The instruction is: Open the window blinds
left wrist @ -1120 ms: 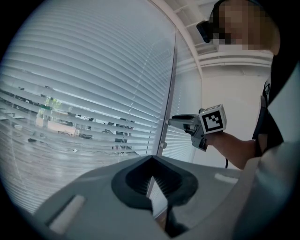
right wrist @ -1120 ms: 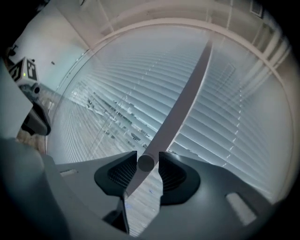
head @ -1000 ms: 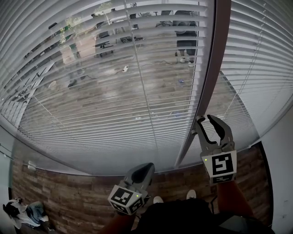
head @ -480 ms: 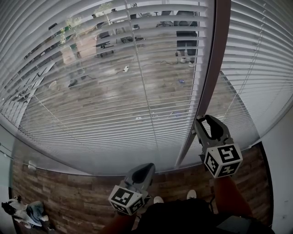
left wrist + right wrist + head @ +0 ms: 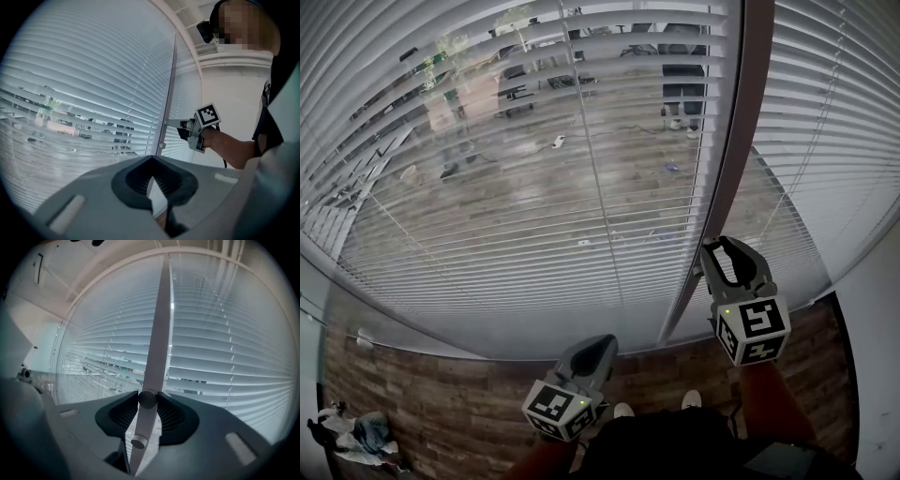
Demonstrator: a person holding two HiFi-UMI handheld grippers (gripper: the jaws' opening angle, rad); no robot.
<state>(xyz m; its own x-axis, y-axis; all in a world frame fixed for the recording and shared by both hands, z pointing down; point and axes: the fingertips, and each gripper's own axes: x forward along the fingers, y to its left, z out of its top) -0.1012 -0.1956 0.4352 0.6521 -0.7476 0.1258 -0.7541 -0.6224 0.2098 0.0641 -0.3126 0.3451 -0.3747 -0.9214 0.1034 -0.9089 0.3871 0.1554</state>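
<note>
**A:** So, where's our tilt wand [image 5: 157, 333]?

**B:** Between the right gripper [image 5: 148, 393] jaws, long axis 12-to-6. The jaws have just been closing and the pads now press it. Blinds [image 5: 534, 187] are down, slats part-tilted.

**A:** Left gripper [image 5: 152, 158]?

**B:** Closed, empty, at 8 o'clock of the right, farther off. We'd twist with the right.

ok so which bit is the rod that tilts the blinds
Find the brown post dividing the two blinds. The rod hangs straight down left of it, in front of the slats. It is pale grey and thicker than the thin cords threaded through them.
</note>
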